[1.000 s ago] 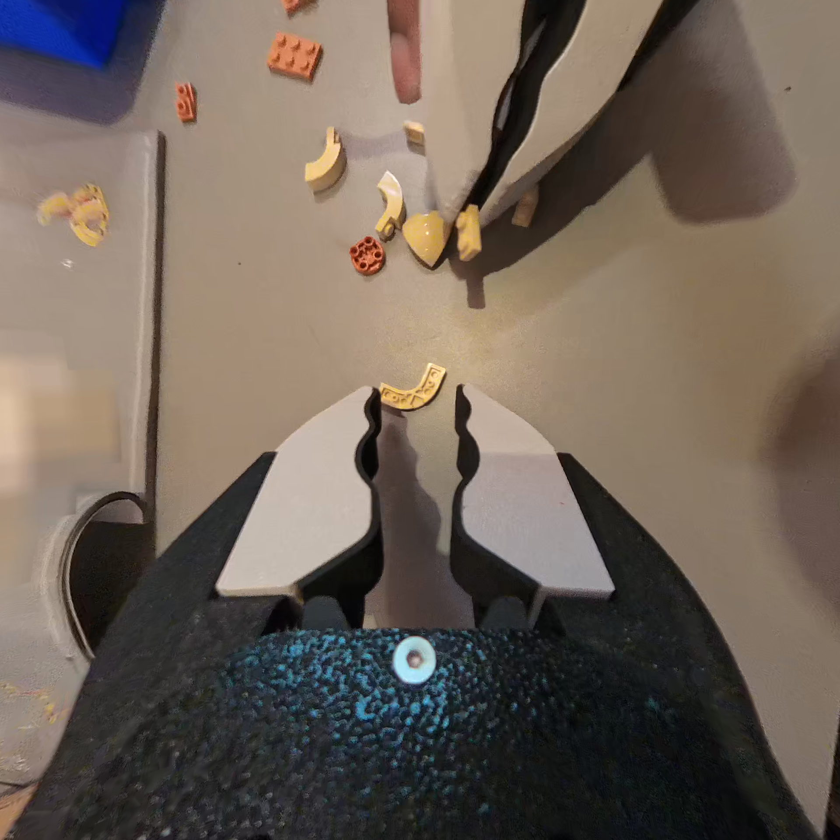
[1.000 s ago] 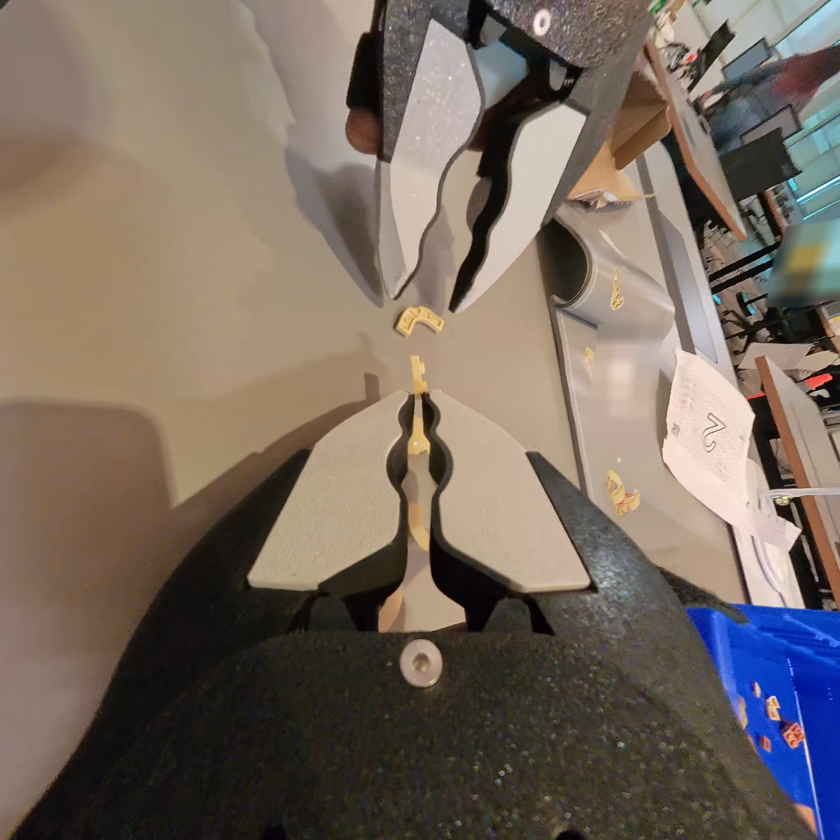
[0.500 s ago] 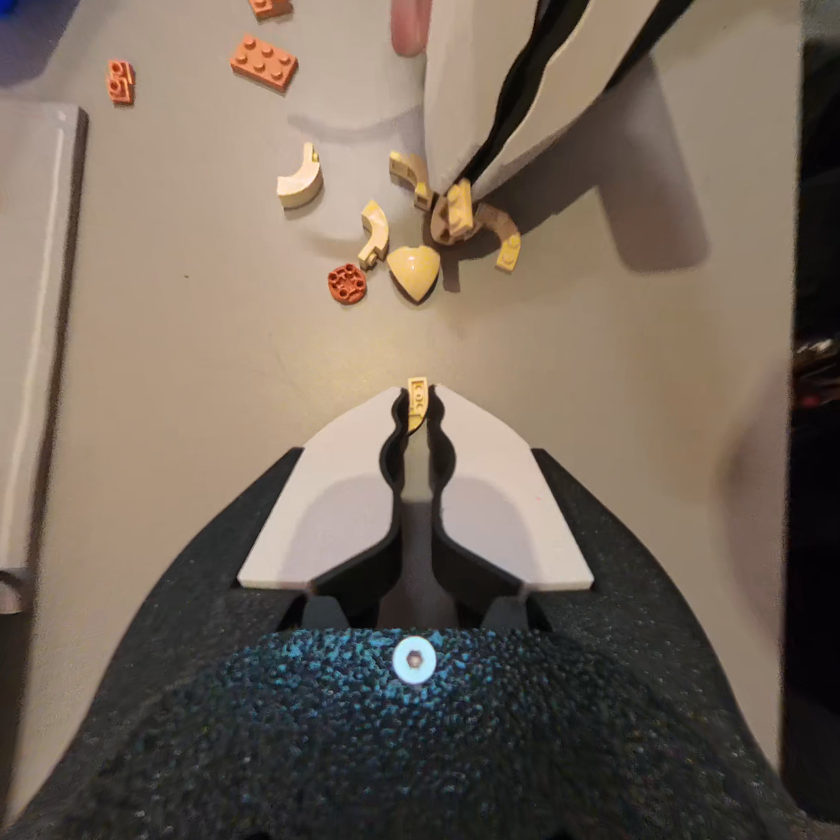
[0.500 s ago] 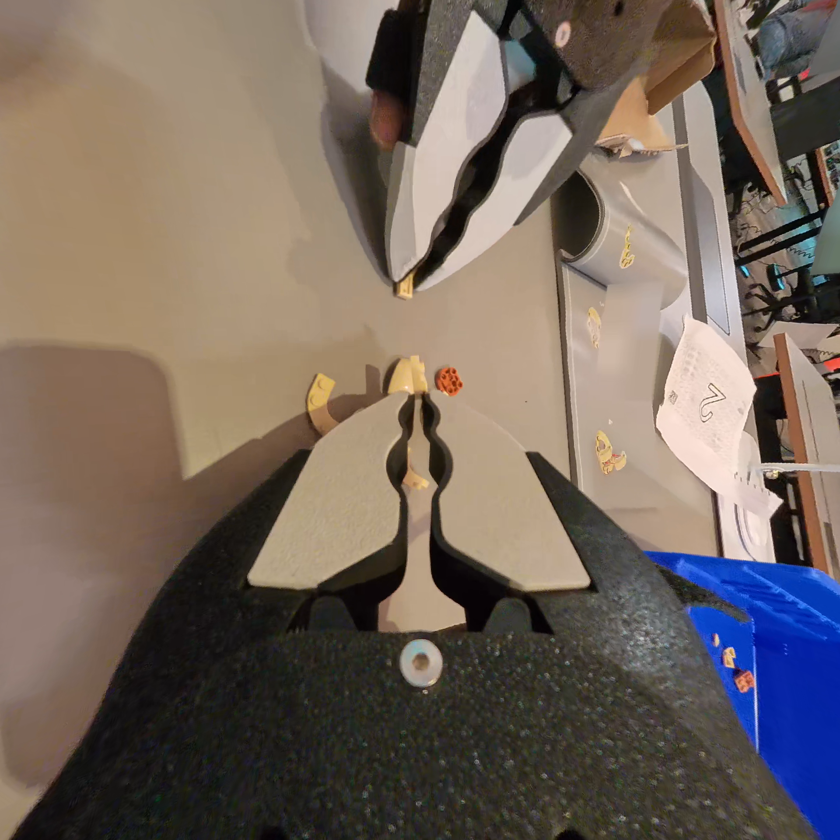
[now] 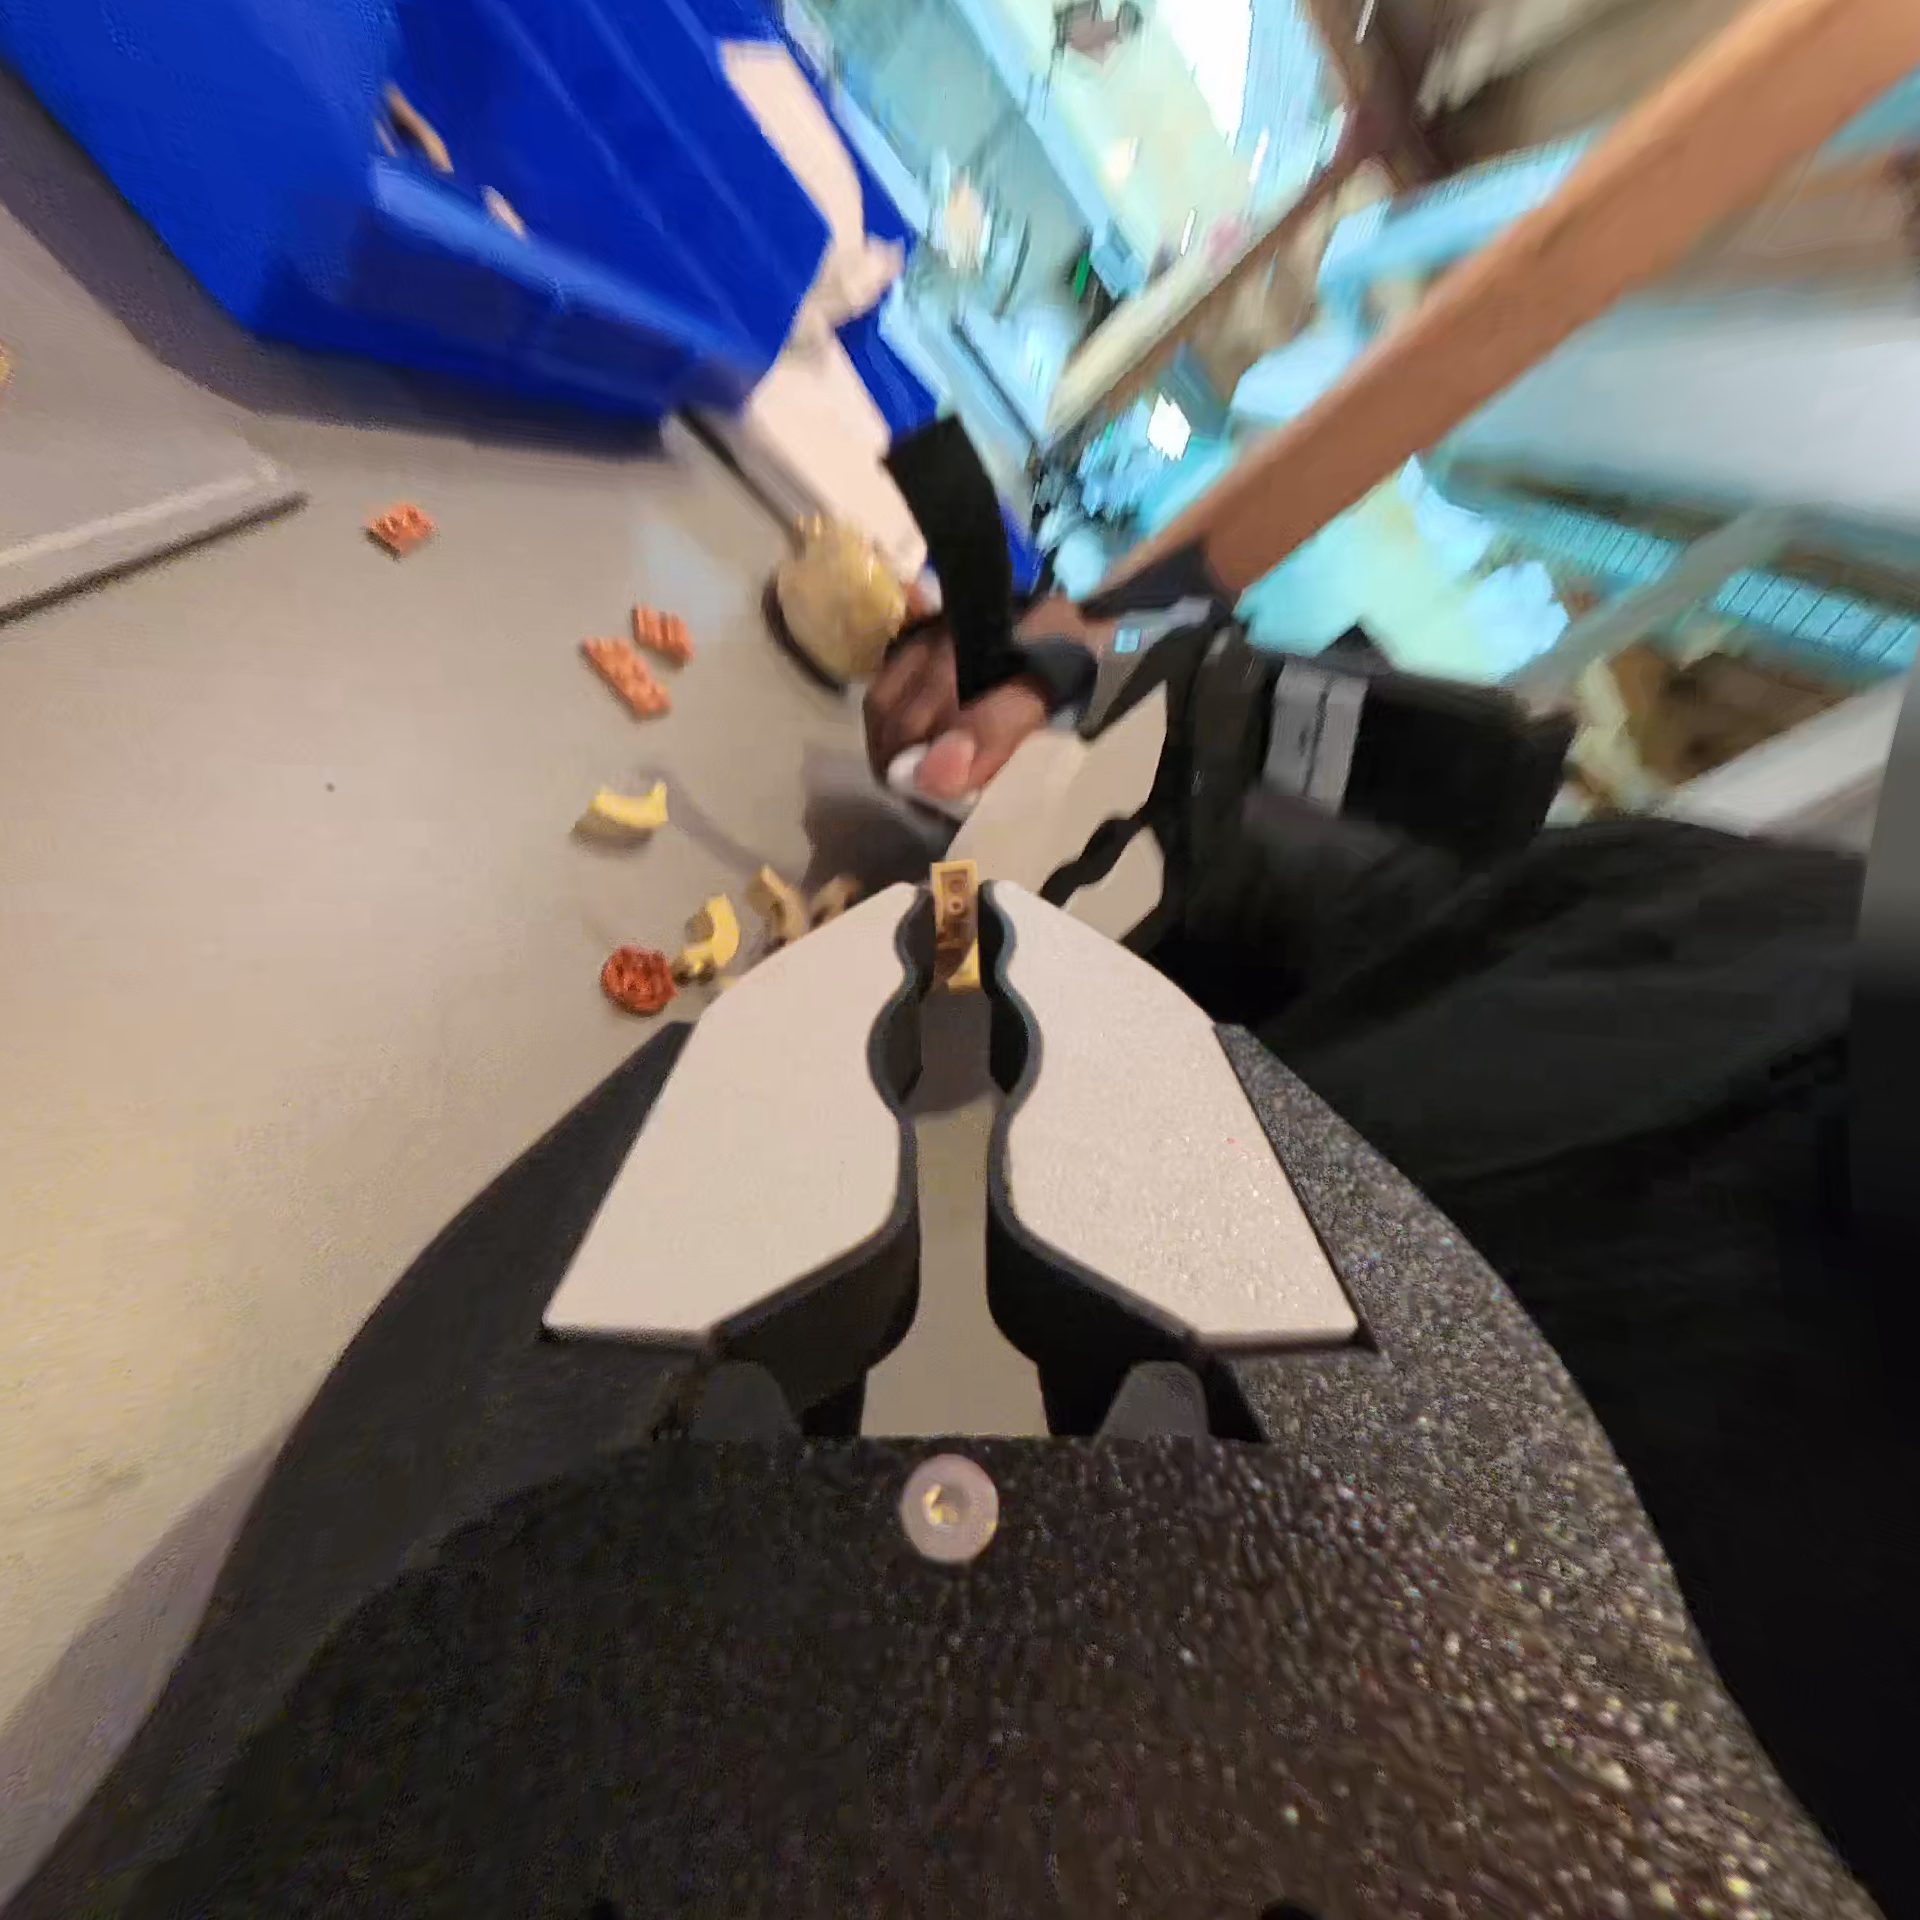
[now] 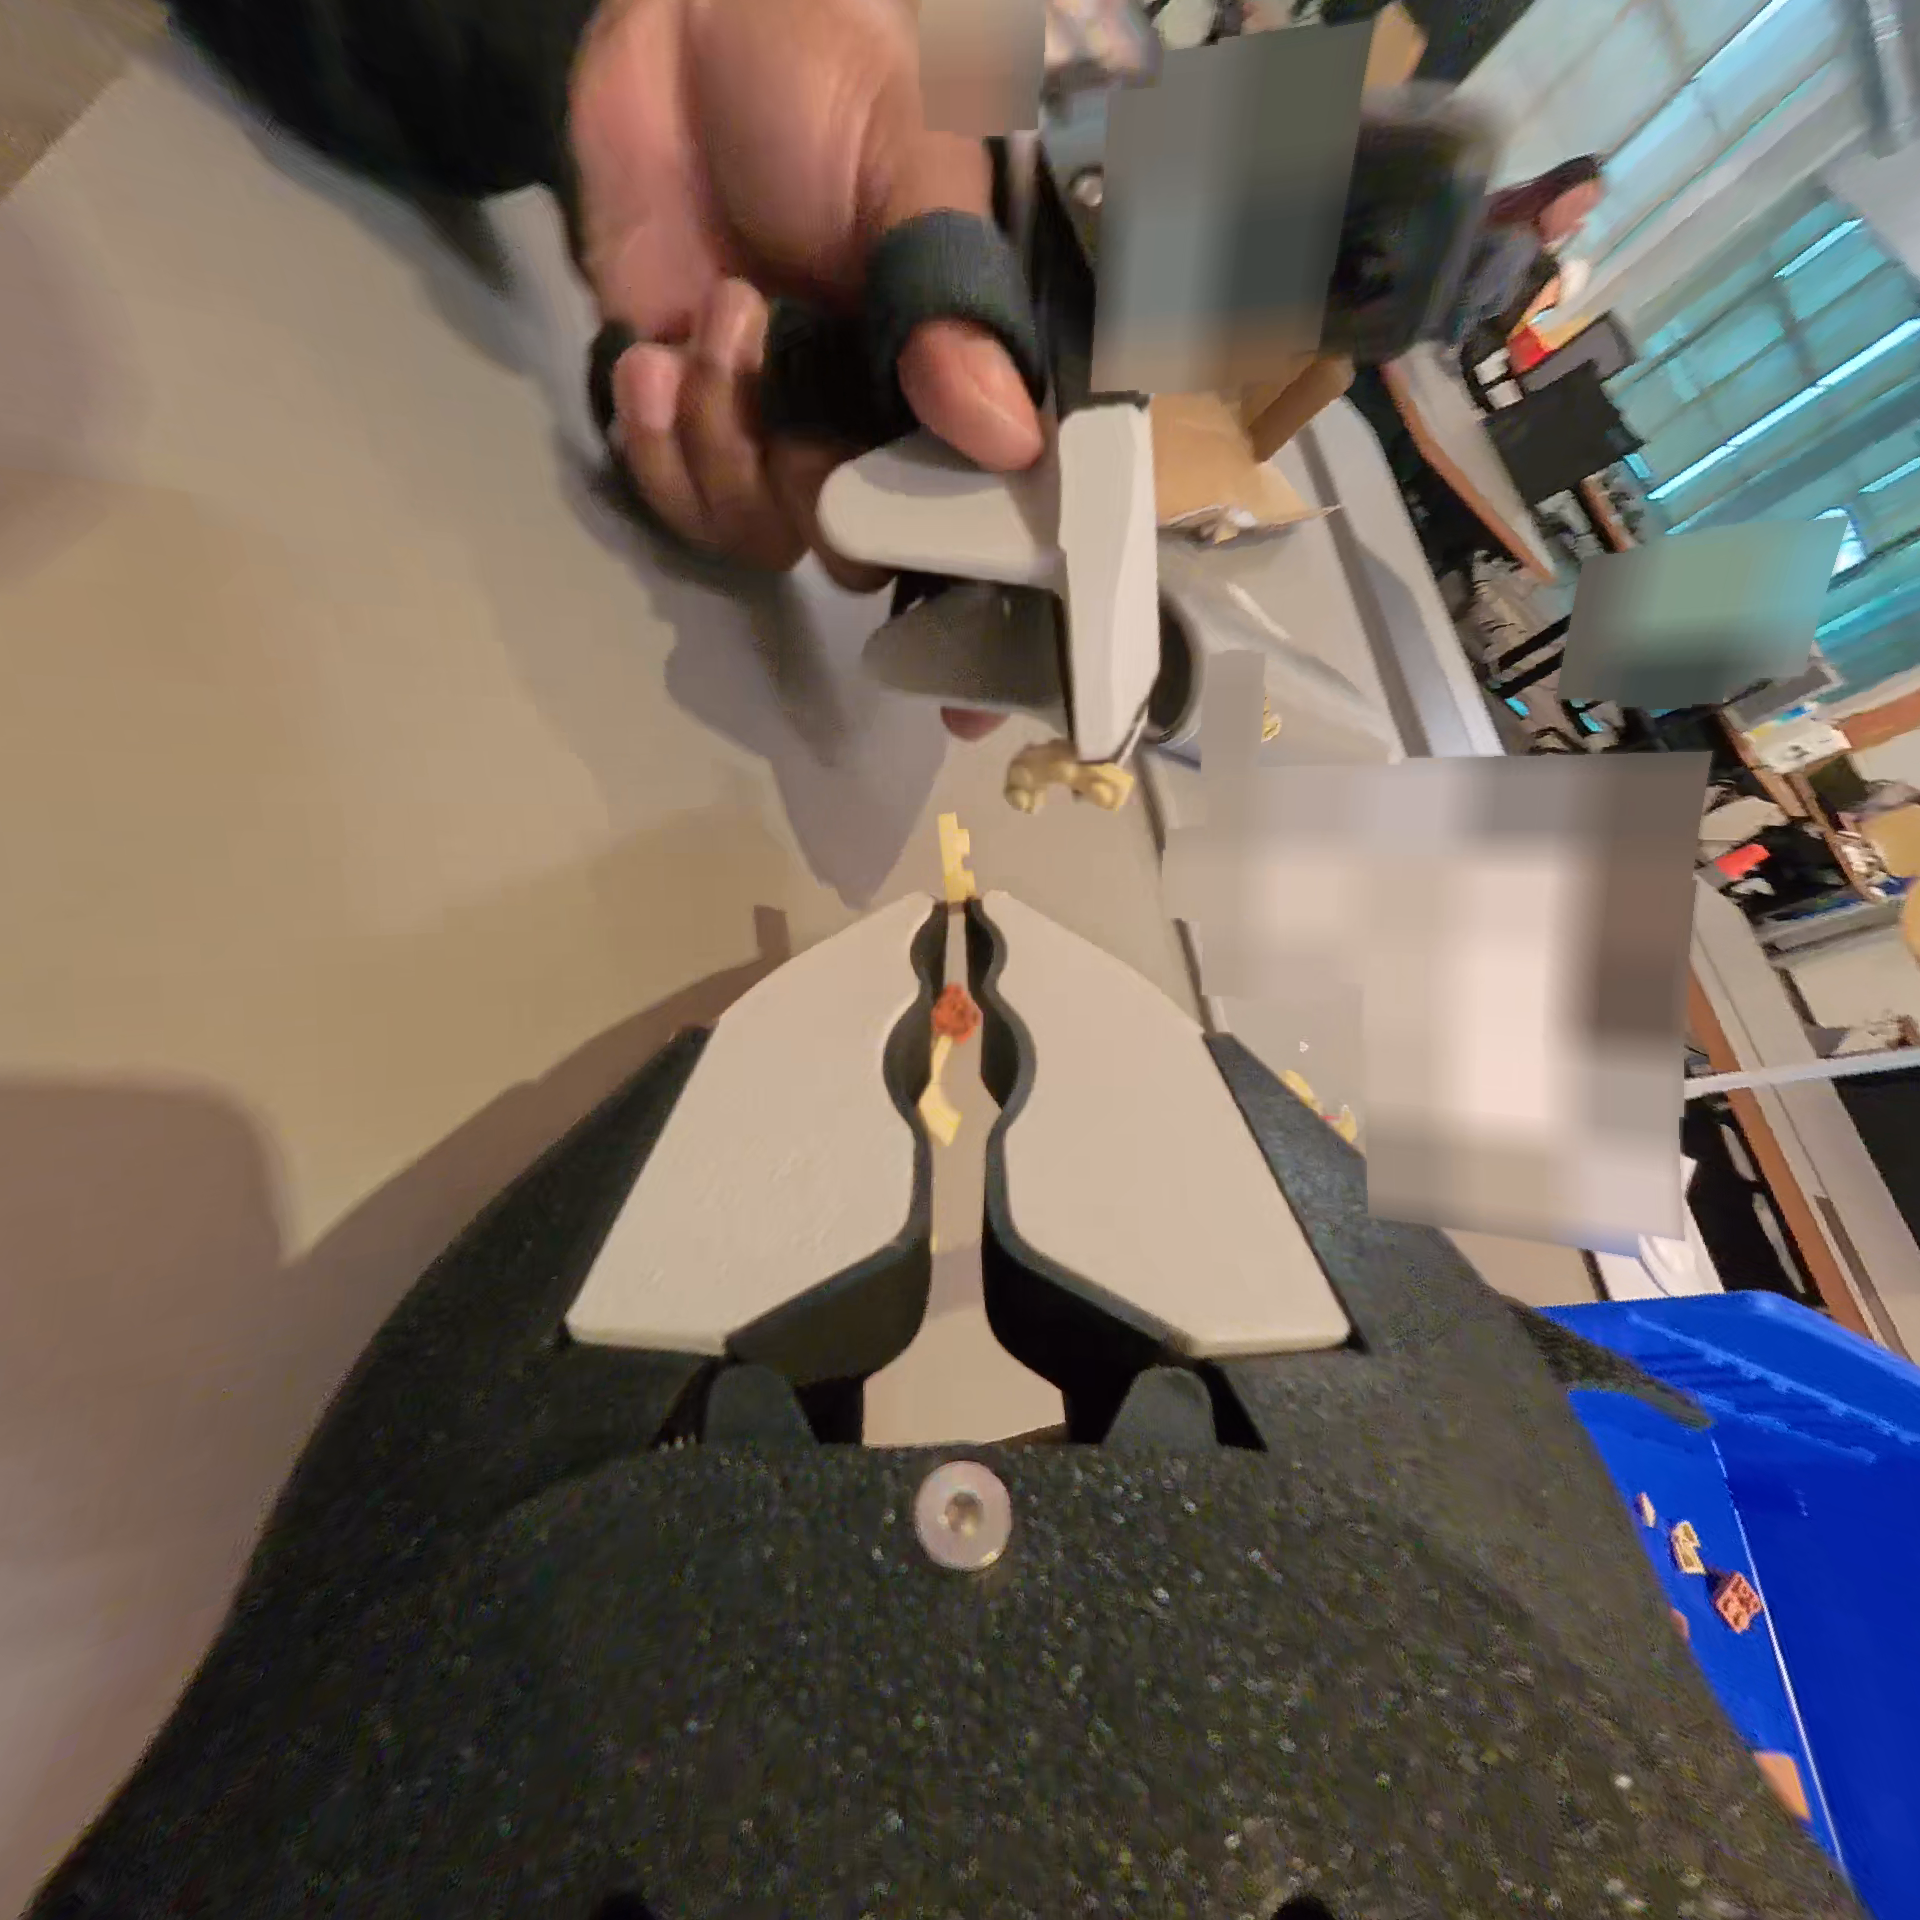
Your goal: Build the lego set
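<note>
In the left wrist view my left gripper (image 5: 951, 896) is shut on a small tan curved plate (image 5: 954, 923), which stands on edge between the fingertips, off the grey table (image 5: 312, 935). The right wrist view shows that gripper (image 6: 1103, 743) higher up, in a person's hand (image 6: 790, 239), with the tan curved plate (image 6: 1068, 784) at its tips. My right gripper (image 6: 956, 906) is shut on a thin tan studded piece (image 6: 954, 854) that sticks out past its fingertips. The two held pieces are close together but apart. My right gripper's fingers (image 5: 1070, 821) show just behind the left tips.
Loose pieces lie on the table: a red-brown round piece (image 5: 636, 979), tan arches (image 5: 623, 810) (image 5: 717, 933), orange plates (image 5: 623, 675) (image 5: 400, 525). A blue bin (image 5: 468, 208) stands at the back; it holds small pieces in the right wrist view (image 6: 1766, 1507). The tips of both grippers are at nearly the same place.
My left gripper closed on the tan curved plate that lay on the table and lifted it. Both grippers rose and tilted towards each other. The right kept its hold.
</note>
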Demonstrator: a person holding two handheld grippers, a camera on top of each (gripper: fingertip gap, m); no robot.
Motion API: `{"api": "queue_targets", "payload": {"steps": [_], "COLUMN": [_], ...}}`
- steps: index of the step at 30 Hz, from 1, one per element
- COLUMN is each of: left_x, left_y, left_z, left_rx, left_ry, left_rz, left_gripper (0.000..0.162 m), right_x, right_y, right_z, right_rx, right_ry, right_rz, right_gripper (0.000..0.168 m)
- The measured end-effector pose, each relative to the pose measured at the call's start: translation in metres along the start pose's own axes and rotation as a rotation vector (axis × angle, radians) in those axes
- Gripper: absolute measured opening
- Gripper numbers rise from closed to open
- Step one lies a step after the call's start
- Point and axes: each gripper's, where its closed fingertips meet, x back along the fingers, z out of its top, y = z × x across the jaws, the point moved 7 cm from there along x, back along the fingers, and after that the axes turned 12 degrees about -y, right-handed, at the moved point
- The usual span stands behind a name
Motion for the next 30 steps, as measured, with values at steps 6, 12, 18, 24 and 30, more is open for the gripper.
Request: {"api": "queue_targets", "payload": {"steps": [6, 12, 18, 24, 30], "left_x": [0.0, -0.017, -0.023, -0.017, -0.018], "left_y": [-0.003, 0.003, 0.0, -0.003, -0.003], "left_z": [0.003, -0.003, -0.007, -0.009, -0.012], "left_rx": [0.282, 0.402, 0.44, 0.415, 0.468], "left_ry": [0.425, 0.663, 0.702, 0.625, 0.702], "left_rz": [-0.171, -0.272, -0.224, -0.087, -0.142], "left_gripper": [0.007, 0.007, 0.007, 0.007, 0.007], "right_x": [0.005, 0.005, 0.0, -0.01, -0.015], "right_y": [0.013, 0.018, 0.016, 0.005, 0.001], "right_z": [0.015, 0.014, 0.008, 0.005, 0.008], "right_rx": [-0.105, -0.142, -0.144, -0.068, -0.091], "right_ry": [0.063, 0.017, -0.032, -0.113, -0.111], "right_rz": [-0.22, -0.325, -0.314, -0.24, -0.212], "right_gripper": [0.003, 0.003, 0.003, 0.003, 0.003]}}
